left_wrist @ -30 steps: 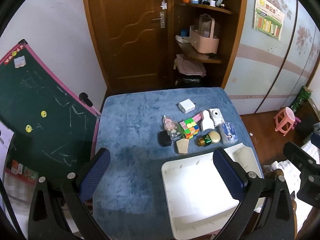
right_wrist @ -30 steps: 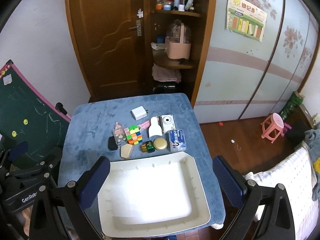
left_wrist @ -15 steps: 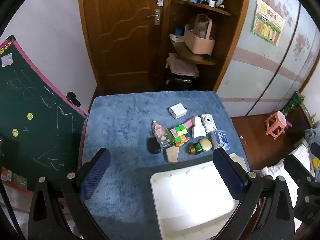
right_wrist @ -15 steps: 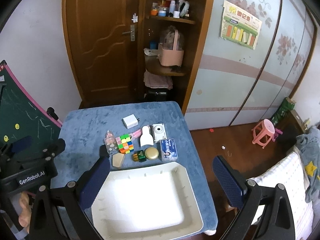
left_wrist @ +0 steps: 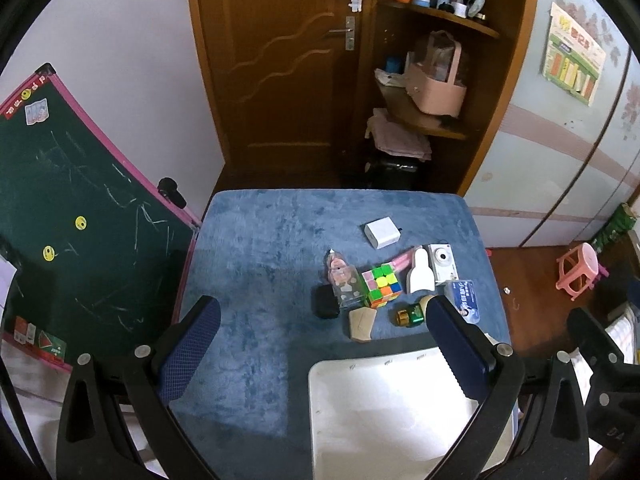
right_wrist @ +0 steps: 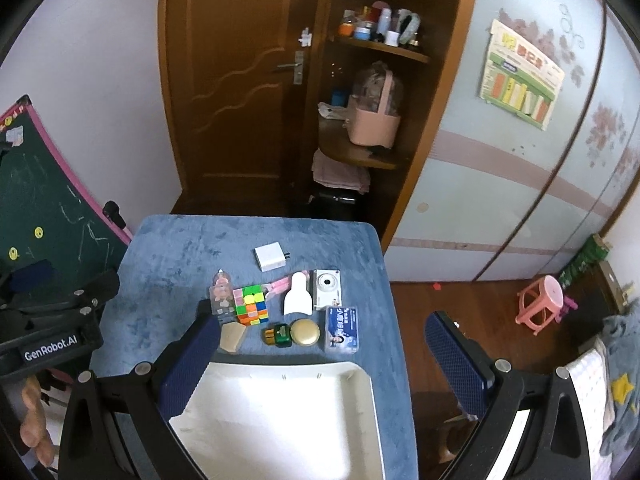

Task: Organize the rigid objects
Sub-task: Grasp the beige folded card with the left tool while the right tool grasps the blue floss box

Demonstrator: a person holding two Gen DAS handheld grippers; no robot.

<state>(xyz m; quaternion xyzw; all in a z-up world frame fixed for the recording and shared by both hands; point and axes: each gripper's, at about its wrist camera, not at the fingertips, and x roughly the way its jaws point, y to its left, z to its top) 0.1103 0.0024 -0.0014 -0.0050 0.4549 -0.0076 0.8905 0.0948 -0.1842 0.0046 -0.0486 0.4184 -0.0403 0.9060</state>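
Two grippers hang high above a blue-covered table [right_wrist: 168, 248], both with jaws spread wide and nothing between them. Everything below is placed against the puzzle cube [right_wrist: 251, 305], the bright multicoloured block in the middle of the cluster.

Farthest left of the cube, in the right wrist view, the left gripper [left_wrist: 322, 344] shows as a black body at the table's left edge, held by a person's hand [right_wrist: 34, 420] at the bottom corner. Nearer the cube, a small black case [left_wrist: 326, 301] lies to its left, and a clear bottle with a pink figure [right_wrist: 221, 293] lies between them, touching the cube's left side. A beige flat piece [right_wrist: 233, 336] sits just below-left of the cube. Above the cube, apart from it, rests a white charger block [right_wrist: 271, 257]. Below-right of the cube lie a green-and-gold bottle [right_wrist: 277, 335] and a round gold compact [right_wrist: 305, 332], side by side. Right of the cube come a white scraper [right_wrist: 298, 299] over a pink item, then a white camera [right_wrist: 328, 285], then a blue card box [right_wrist: 340, 327] below the camera. Below the whole cluster, the white tray [right_wrist: 280, 412] sits empty at the table's near edge, under the right gripper [right_wrist: 324, 360].
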